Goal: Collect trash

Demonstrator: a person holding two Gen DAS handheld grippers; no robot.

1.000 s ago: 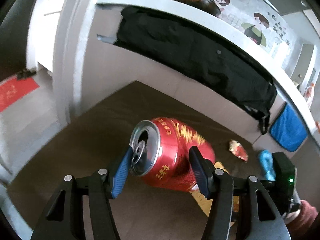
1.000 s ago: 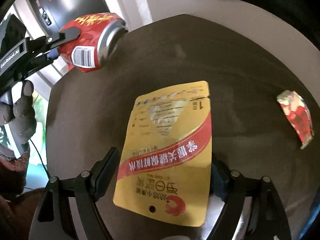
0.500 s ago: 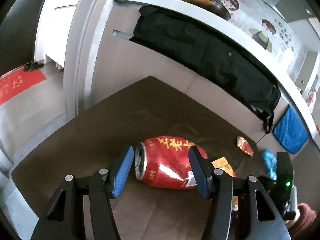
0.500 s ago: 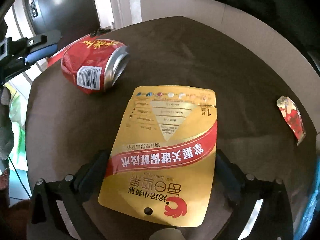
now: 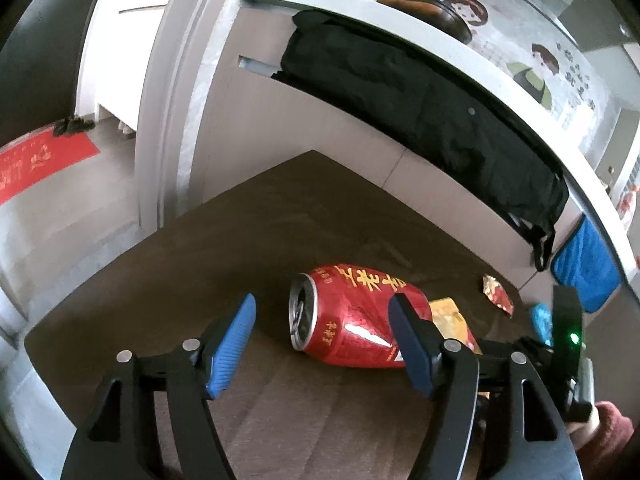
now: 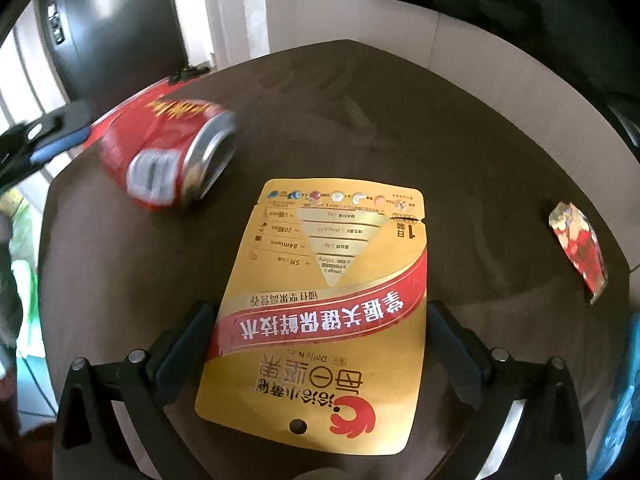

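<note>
A dented red can [image 5: 360, 320] lies on its side on the brown table [image 5: 240, 240], top facing left. My left gripper [image 5: 323, 299] hovers just short of it; its blue-padded jaws are opening and touch nothing. In the right wrist view the can [image 6: 168, 156] is blurred at upper left, with the left gripper's blue finger [image 6: 60, 144] beside it. A gold snack pouch [image 6: 332, 312] lies flat on the table between the wide-apart fingers of my right gripper [image 6: 319, 307], which is open. A small red and gold wrapper [image 6: 576, 248] lies to the right.
A black garment [image 5: 420, 108] hangs over the white counter edge behind the table, with a blue cloth [image 5: 584, 264] to its right. Something blue [image 6: 624, 400] sits at the table's right edge. A red mat [image 5: 36, 160] lies on the floor at left.
The left gripper held the can in the air, let it go, and it now lies on the table with the jaws wider. The right gripper's fingers spread apart around the pouch.
</note>
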